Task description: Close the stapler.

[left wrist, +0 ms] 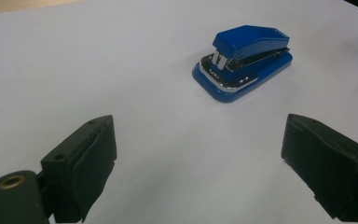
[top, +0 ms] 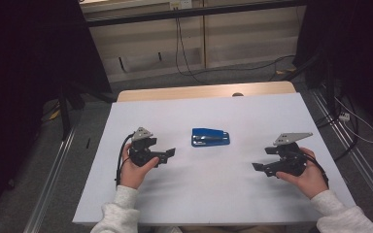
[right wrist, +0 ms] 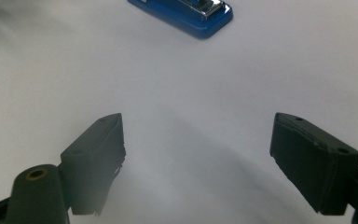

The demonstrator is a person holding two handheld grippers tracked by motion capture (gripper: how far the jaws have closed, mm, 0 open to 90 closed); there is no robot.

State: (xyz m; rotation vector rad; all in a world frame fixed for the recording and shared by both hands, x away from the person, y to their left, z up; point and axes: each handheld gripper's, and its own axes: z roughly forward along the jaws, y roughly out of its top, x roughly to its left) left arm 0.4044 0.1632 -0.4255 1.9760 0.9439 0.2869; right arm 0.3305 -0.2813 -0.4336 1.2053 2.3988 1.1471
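My left tool (top: 167,154) sits toward the left edge of the white surface (top: 252,194), jaws spread wide with nothing between them. The blue stapler (top: 210,137) lies flat mid-surface, well apart from both tools. My right tool (top: 263,158), near the right edge, gapes wide and empty too.

staplers: 1 blue stapler (top: 210,137) | tools: 2 | tables: 1 table (top: 175,194)
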